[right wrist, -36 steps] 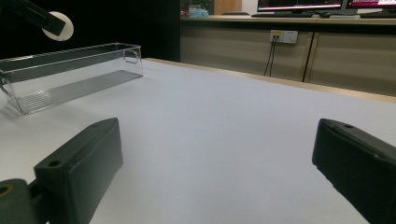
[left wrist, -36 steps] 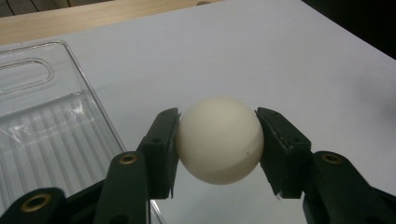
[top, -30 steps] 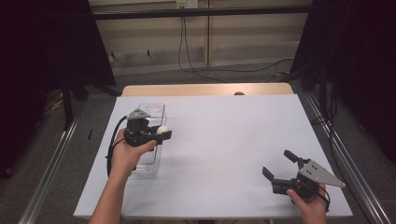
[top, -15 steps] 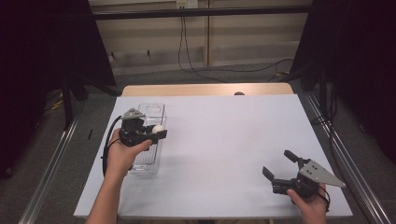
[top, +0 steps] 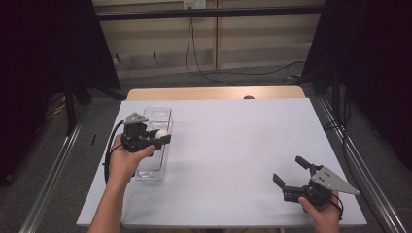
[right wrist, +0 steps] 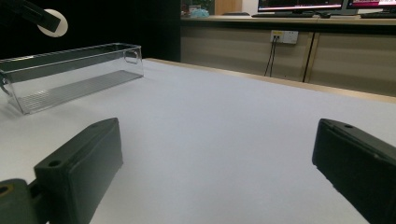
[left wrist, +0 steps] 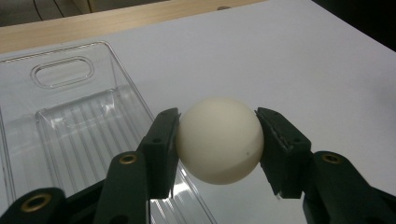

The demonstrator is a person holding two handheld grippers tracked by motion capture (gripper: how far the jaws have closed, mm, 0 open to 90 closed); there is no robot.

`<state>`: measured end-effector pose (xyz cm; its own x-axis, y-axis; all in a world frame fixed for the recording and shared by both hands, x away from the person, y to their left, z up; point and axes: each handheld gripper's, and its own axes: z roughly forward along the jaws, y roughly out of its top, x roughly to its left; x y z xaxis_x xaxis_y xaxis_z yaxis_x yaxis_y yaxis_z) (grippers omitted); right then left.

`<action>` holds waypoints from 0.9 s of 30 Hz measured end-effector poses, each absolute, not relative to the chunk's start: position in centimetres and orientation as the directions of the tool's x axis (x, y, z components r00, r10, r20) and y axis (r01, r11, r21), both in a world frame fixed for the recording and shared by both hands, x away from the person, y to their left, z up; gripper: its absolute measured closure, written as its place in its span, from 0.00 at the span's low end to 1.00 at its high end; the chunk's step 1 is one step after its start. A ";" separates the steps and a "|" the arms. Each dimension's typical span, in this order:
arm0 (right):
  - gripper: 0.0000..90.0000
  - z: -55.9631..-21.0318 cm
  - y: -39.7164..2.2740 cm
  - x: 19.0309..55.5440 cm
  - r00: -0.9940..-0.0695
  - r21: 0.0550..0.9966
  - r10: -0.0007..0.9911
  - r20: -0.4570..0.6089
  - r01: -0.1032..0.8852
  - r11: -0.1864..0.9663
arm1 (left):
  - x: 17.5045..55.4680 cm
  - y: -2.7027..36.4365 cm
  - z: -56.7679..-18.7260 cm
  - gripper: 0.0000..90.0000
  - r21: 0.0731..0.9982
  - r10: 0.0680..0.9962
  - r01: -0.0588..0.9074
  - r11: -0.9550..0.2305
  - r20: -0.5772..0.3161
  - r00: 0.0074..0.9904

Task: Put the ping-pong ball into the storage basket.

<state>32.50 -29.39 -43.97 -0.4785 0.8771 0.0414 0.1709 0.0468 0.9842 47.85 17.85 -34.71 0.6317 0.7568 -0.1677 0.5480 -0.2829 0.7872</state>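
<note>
My left gripper is shut on a white ball, its two black jaws pressing the ball's sides. The ball hangs above the right rim of a clear plastic bin at the table's left. In the left gripper view the bin lies below and to the left of the ball, with nothing in the part that shows. My right gripper rests low near the front right of the table, jaws open with nothing between them. The right gripper view has the bin and the ball far off.
A white sheet covers the table, with a wooden strip along its far edge. Metal rails run down both sides of the table. Cables hang on the back wall.
The left hand has drifted slightly left and back with the ball, now over the bin's right rim. The right gripper has stayed put.
</note>
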 end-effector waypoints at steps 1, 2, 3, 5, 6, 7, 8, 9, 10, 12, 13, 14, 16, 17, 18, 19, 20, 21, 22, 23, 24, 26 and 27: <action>0.02 -44.0 -29.4 32.5 -0.480 0.984 0.876 0.039 0.170 0.049 | 47.9 18.0 -34.7 0.57 0.787 0.752 0.546 -0.289 -0.166 0.638; 0.02 -44.0 -29.4 32.5 -0.478 0.984 0.878 0.042 0.171 0.046 | 47.9 18.0 -34.7 0.57 0.787 0.759 0.546 -0.286 -0.162 0.631; 0.01 -44.0 -29.4 32.5 -0.478 0.984 0.878 0.042 0.171 0.046 | 47.9 18.0 -34.7 0.57 0.788 0.760 0.546 -0.284 -0.162 0.630; 0.02 -44.0 -29.4 32.5 -0.476 0.984 0.878 0.045 0.172 0.043 | 47.9 18.1 -34.7 0.57 0.789 0.762 0.546 -0.281 -0.163 0.627; 0.02 -44.0 -29.4 32.5 -0.476 0.984 0.878 0.046 0.173 0.042 | 47.9 18.2 -34.8 0.57 0.789 0.759 0.546 -0.283 -0.163 0.630; 0.02 -44.0 -29.4 32.5 -0.476 0.984 0.878 0.046 0.173 0.042 | 47.9 18.2 -34.8 0.57 0.788 0.762 0.547 -0.282 -0.162 0.627; 0.02 -44.0 -29.4 32.5 -0.476 0.984 0.879 0.043 0.172 0.045 | 47.9 18.2 -34.8 0.57 0.788 0.762 0.548 -0.281 -0.164 0.626; 0.02 -43.9 -29.4 32.5 -0.475 0.984 0.879 0.044 0.173 0.044 | 47.9 18.3 -34.9 0.57 0.785 0.764 0.551 -0.284 -0.162 0.625; 0.02 -43.9 -29.4 32.5 -0.476 0.984 0.879 0.044 0.172 0.044 | 47.9 18.3 -34.9 0.57 0.786 0.764 0.551 -0.280 -0.164 0.623; 0.02 -44.0 -29.4 32.5 -0.476 0.984 0.878 0.044 0.173 0.045 | 47.9 18.4 -34.9 0.57 0.786 0.766 0.550 -0.282 -0.162 0.622; 0.02 -44.0 -29.4 32.5 -0.477 0.984 0.878 0.043 0.172 0.046 | 47.9 18.5 -34.9 0.57 0.786 0.766 0.550 -0.282 -0.161 0.623; 0.02 -44.0 -29.4 32.5 -0.478 0.984 0.878 0.041 0.169 0.047 | 47.8 18.6 -34.9 0.57 0.784 0.765 0.551 -0.287 -0.158 0.624; 0.02 -43.9 -29.4 32.5 -0.477 0.984 0.878 0.045 0.172 0.043 | 47.8 18.8 -35.0 0.57 0.788 0.770 0.551 -0.274 -0.163 0.617; 0.02 -44.0 -29.4 32.5 -0.477 0.984 0.878 0.044 0.172 0.044 | 47.7 18.9 -35.0 0.57 0.787 0.772 0.551 -0.278 -0.159 0.616; 0.02 -44.0 -29.4 32.5 -0.477 0.984 0.878 0.046 0.172 0.042 | 47.7 19.0 -35.1 0.57 0.787 0.772 0.553 -0.274 -0.163 0.614; 0.02 -44.0 -29.4 32.5 -0.478 0.985 0.877 0.046 0.170 0.041 | 47.7 19.0 -35.2 0.57 0.789 0.773 0.555 -0.264 -0.171 0.611; 0.02 -44.0 -29.4 32.5 -0.476 0.984 0.878 0.046 0.172 0.042 | 47.7 19.1 -35.2 0.57 0.787 0.777 0.555 -0.270 -0.162 0.608; 0.02 -44.0 -29.4 32.5 -0.475 0.984 0.879 0.045 0.171 0.042 | 47.7 19.2 -35.3 0.57 0.787 0.777 0.556 -0.268 -0.165 0.608; 0.02 -43.9 -29.4 32.5 -0.476 0.985 0.879 0.045 0.170 0.042 | 47.7 19.2 -35.4 0.57 0.786 0.778 0.558 -0.267 -0.166 0.606; 0.02 -43.9 -29.4 32.5 -0.475 0.985 0.879 0.044 0.170 0.042 | 47.7 19.3 -35.4 0.57 0.786 0.779 0.558 -0.266 -0.165 0.605; 0.02 -43.9 -29.4 32.4 -0.475 0.984 0.879 0.046 0.172 0.041 | 47.7 19.3 -35.4 0.57 0.787 0.782 0.557 -0.263 -0.164 0.601; 0.02 -43.9 -29.4 32.4 -0.475 0.984 0.879 0.047 0.172 0.040 | 47.7 19.5 -35.4 0.57 0.788 0.781 0.554 -0.269 -0.158 0.604; 0.02 -43.9 -29.4 32.4 -0.474 0.984 0.879 0.046 0.171 0.041 | 47.6 19.5 -35.5 0.57 0.788 0.783 0.556 -0.265 -0.160 0.601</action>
